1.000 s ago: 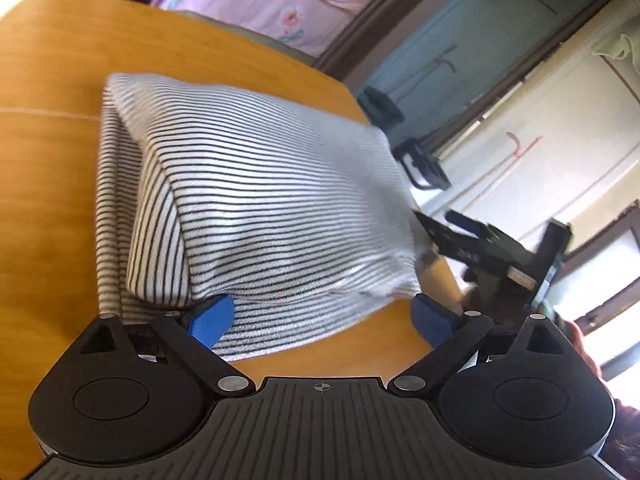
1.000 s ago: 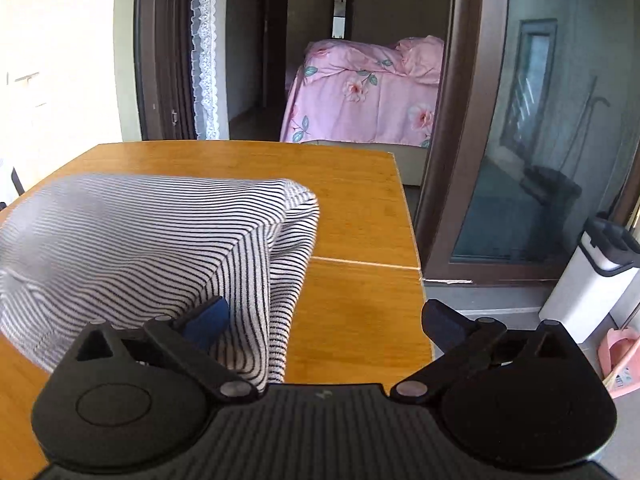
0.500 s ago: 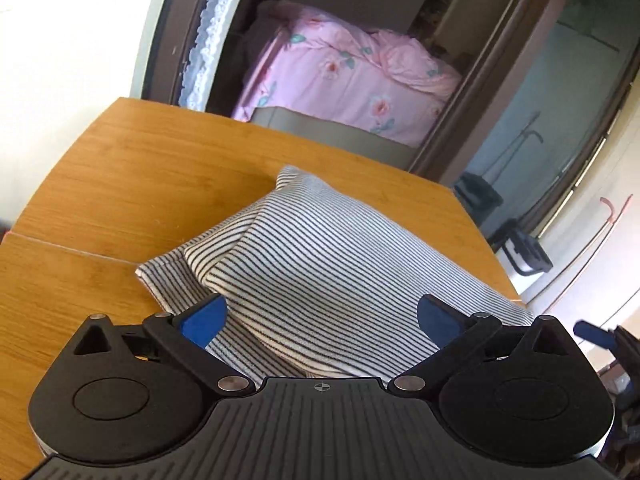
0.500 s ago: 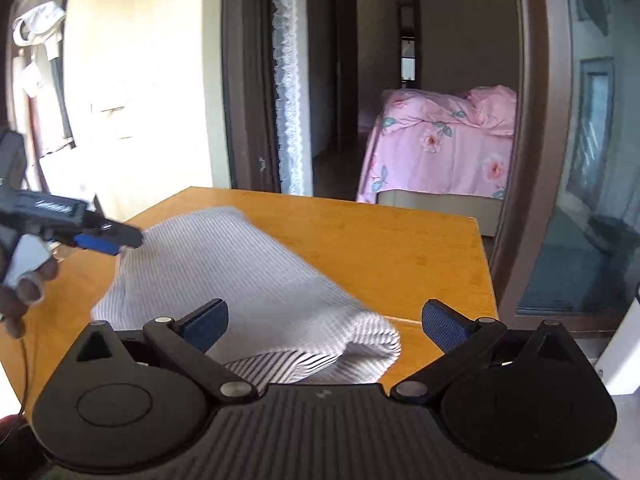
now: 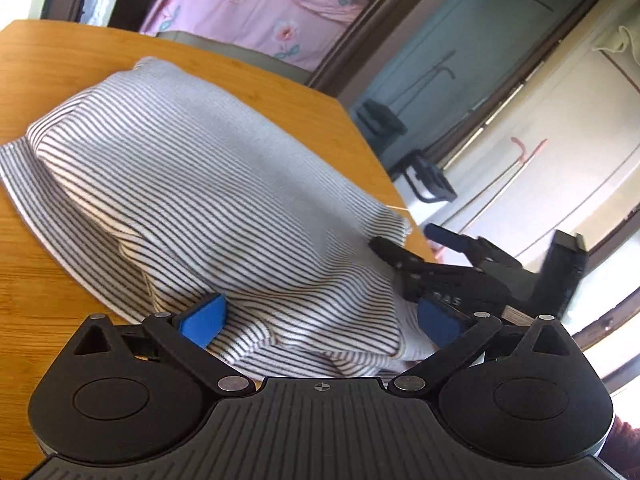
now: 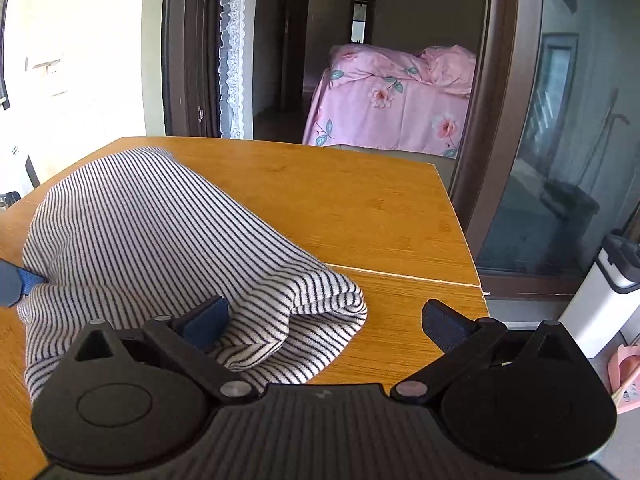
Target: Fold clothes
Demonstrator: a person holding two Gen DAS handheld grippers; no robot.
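Both claws are spread wide right now, not pinching anything. Our left gripper (image 5: 320, 318) has its blue pads on either side of the near edge of the black-and-white striped knit garment (image 5: 208, 184), with the cloth bunched loosely between them. Our right gripper (image 6: 324, 316) has one pad buried under the fabric at about 9 o'clock, while the other pad hangs over the bare orange-brown wooden table (image 6: 360, 208) at 3 o'clock.

The garment sits folded into a puffy bundle on the table, running off toward 11 o'clock in the right wrist view, and its near end looks lumpy and a bit ragged. From the left wrist view we can see the right gripper (image 5: 416, 248) poking into the cloth's edge around 3 o'clock.

We reckon we're between folds here: one fold is down and the grippers are lining up on the near hem. Next move probably means closing both on that edge evenly, then carrying it over toward 12 o'clock without dragging the layers underneath.
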